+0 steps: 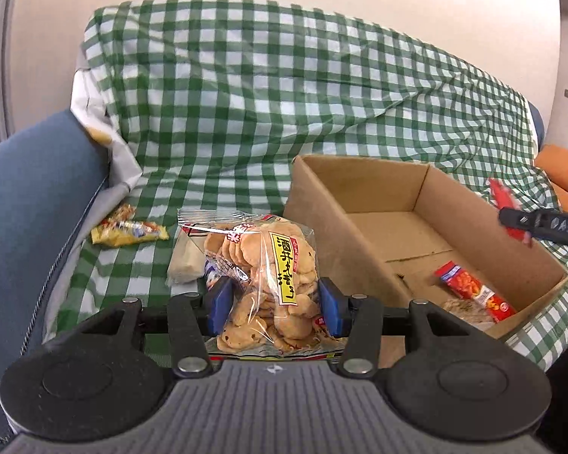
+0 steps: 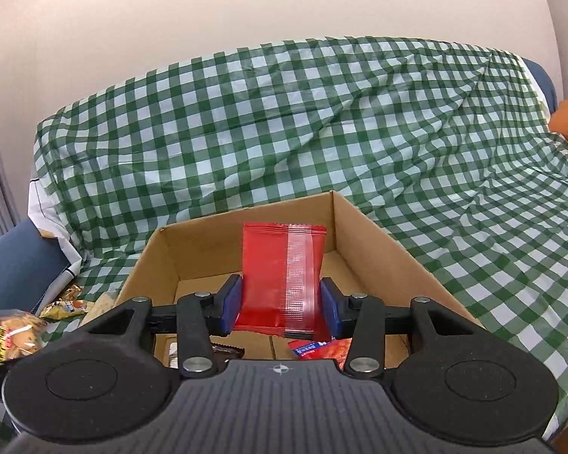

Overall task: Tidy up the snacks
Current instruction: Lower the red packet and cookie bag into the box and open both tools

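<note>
The red packet [image 2: 282,280] stood upright between the fingers of the right gripper [image 2: 281,304], which were clamped on its lower sides, and it hung over the open cardboard box [image 2: 363,227]. The clear bag of rice crackers [image 1: 269,287] was clamped between the fingers of the left gripper [image 1: 275,302], just left of the box's near wall and, as far as the left wrist view showed, clear of the green checked cloth [image 1: 246,113] that covered the sofa.

The foil packet looked slick and was held low, so its tall upper part could have tipped or slid out before it was down in the box. A release from that height might have landed it on edge against the box wall. The cracker bag was loose film around brittle pieces: a firmer squeeze could have cracked them, while a light one might have let the film slip and the bag sag away.

Inside the box a red snack pack [image 1: 473,295] already lay near the front corner, so a careless drop could have piled things crookedly. The two grippers were near each other at the box, and they could have collided over it. A yellow packet [image 1: 128,232] and a pale wrapped snack [image 1: 185,265] lay on the cloth, not yet boxed.
</note>
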